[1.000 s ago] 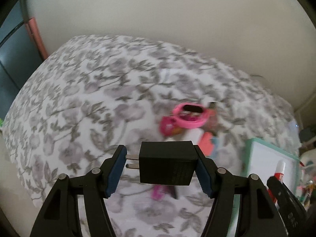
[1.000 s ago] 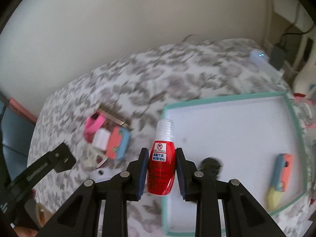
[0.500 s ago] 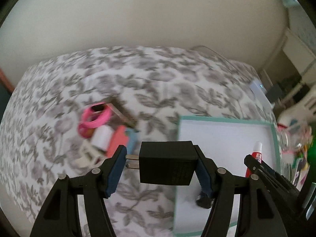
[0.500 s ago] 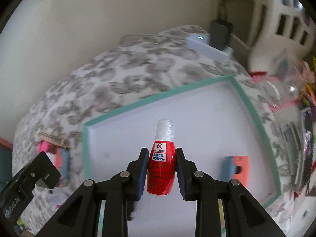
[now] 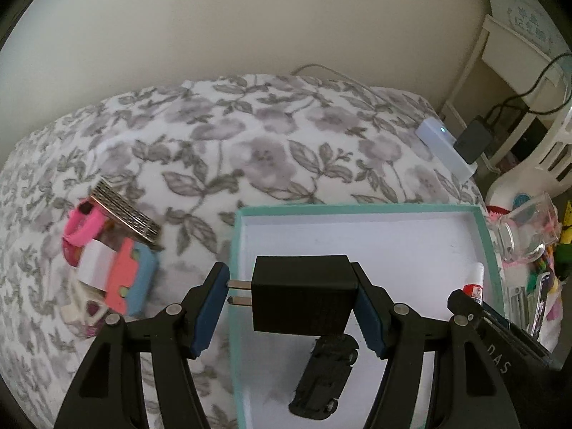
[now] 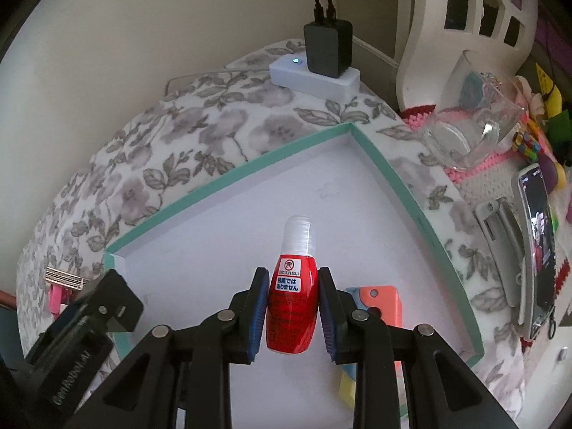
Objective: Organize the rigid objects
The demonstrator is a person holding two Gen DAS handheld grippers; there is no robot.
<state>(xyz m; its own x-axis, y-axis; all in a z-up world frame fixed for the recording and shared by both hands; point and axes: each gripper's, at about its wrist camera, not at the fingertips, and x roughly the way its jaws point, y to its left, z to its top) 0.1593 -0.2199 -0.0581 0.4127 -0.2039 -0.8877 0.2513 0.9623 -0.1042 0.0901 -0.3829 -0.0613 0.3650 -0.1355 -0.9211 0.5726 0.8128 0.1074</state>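
The black plug adapter [image 5: 302, 295] sits clamped between the blue pads of the left tongs [image 5: 291, 307], its two metal prongs pointing toward nine o'clock and meeting the left pad, hanging over the near left part of the tray [image 5: 357, 210]. The red bottle [image 6: 292, 312] — clear ribbed cap, white label with Japanese print — stands upright in the right tongs [image 6: 293, 316], which are squeezed narrow on its body, above the tray's white floor.

The tray is shallow, white inside with a teal rim, and lies on a grey floral bedspread [image 5: 250, 136]. In it, from the left wrist view, a black toy car [image 5: 327, 380] lies just below the adapter at about five o'clock. From the right wrist view, a coral and blue block [image 6: 384, 298] rests on the tray floor at three o'clock of the bottle, partly behind the right finger.

Outside the tray, at nine o'clock in the left view, a small heap lies on the bedspread: a pink band [image 5: 84, 223], a metal comb-like piece [image 5: 125, 216], a white roll [image 5: 94, 262], a coral and blue eraser-like block [image 5: 134, 280].

Both tongs tilt steeply downward. A white power strip [image 6: 314, 78] with a black charger [image 6: 327, 48] sits at twelve o'clock beyond the tray — a clear glass [image 6: 464, 121] and a phone [image 6: 538, 239] lie at two and three o'clock.
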